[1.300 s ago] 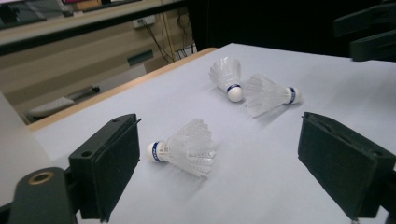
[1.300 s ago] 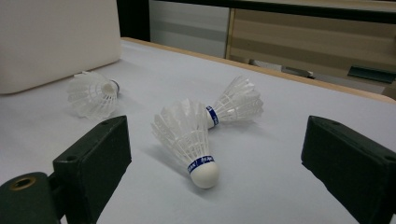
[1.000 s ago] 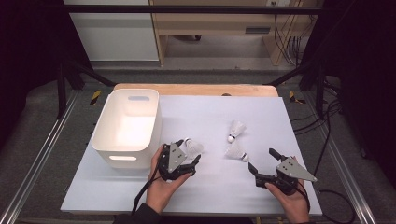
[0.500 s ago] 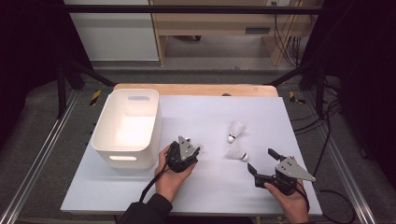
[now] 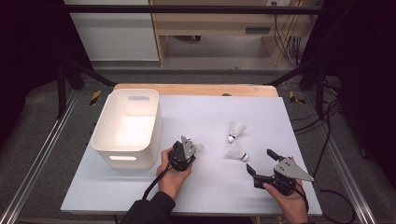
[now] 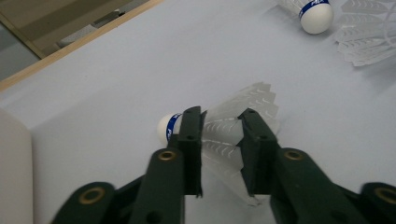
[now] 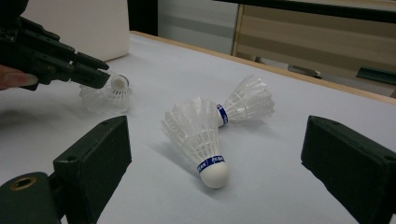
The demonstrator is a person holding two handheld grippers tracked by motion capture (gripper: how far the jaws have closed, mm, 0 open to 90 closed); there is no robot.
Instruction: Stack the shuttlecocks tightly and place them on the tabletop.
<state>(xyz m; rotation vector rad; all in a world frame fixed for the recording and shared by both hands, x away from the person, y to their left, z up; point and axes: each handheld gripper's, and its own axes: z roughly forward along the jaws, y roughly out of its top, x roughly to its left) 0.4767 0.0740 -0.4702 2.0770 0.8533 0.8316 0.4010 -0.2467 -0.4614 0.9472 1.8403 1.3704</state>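
Observation:
Three white shuttlecocks with blue-banded corks lie on the pale table. My left gripper [image 6: 219, 116] has just been closing its jaws and is now shut on the feather skirt of the nearest shuttlecock [image 6: 254, 98], which still rests on the table beside the bin; the high view shows this shuttlecock [image 5: 200, 148] at the tip of the left gripper [image 5: 194, 150]. The other two lie touching: one shuttlecock [image 5: 236, 129] farther back, the second shuttlecock [image 5: 236, 152] nearer. My right gripper [image 5: 260, 161] stands open, its jaws wide apart, pointing at the second shuttlecock [image 7: 198, 135] a short way off.
A white plastic bin [image 5: 105, 140] with handle slots stands at the table's left, just beside the left hand. A wooden strip [image 5: 196, 88] runs along the far table edge. Metal rails flank both sides. Cables trail from both grippers.
The left gripper has moved forward and down onto the shuttlecock beside the bin, and its jaws have closed on the feathers. The right gripper has stayed still.

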